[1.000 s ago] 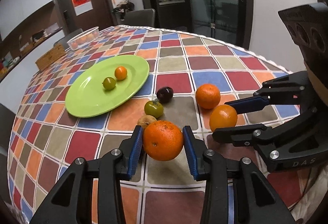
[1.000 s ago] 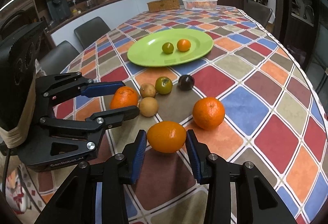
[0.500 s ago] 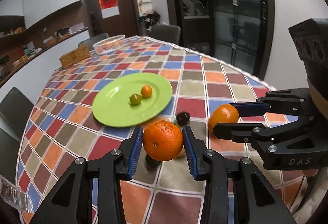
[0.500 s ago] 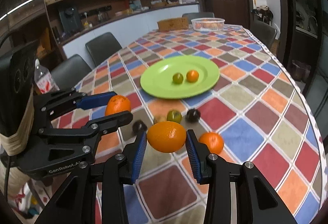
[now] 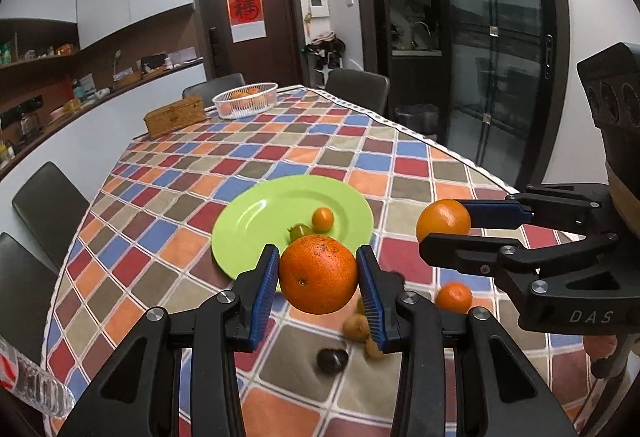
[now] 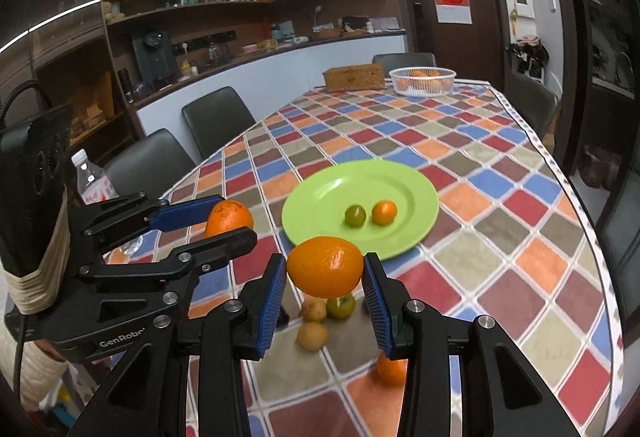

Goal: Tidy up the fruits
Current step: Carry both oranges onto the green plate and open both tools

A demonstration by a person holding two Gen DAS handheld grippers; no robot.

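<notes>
My left gripper [image 5: 318,277] is shut on a large orange [image 5: 318,274] and holds it high above the table; it also shows in the right wrist view [image 6: 228,215]. My right gripper [image 6: 325,281] is shut on a second orange [image 6: 325,266], also lifted, seen in the left wrist view [image 5: 443,220]. A green plate [image 6: 320,205] holds a small green fruit [image 6: 355,215] and a small orange fruit [image 6: 384,212]. Below on the tablecloth lie a third orange [image 5: 453,297], a dark plum [image 5: 332,360], a green fruit [image 6: 341,307] and small brown fruits [image 6: 313,335].
The checkered table runs far back, with a white basket of oranges [image 5: 245,99] and a wicker box [image 5: 175,116] at its far end. Dark chairs [image 6: 216,123] stand around it. A water bottle [image 6: 94,183] stands at the left edge.
Both grippers have risen higher with their oranges, and the views now tilt up toward the far end of the table. The fruits left on the cloth have dropped lower in view.
</notes>
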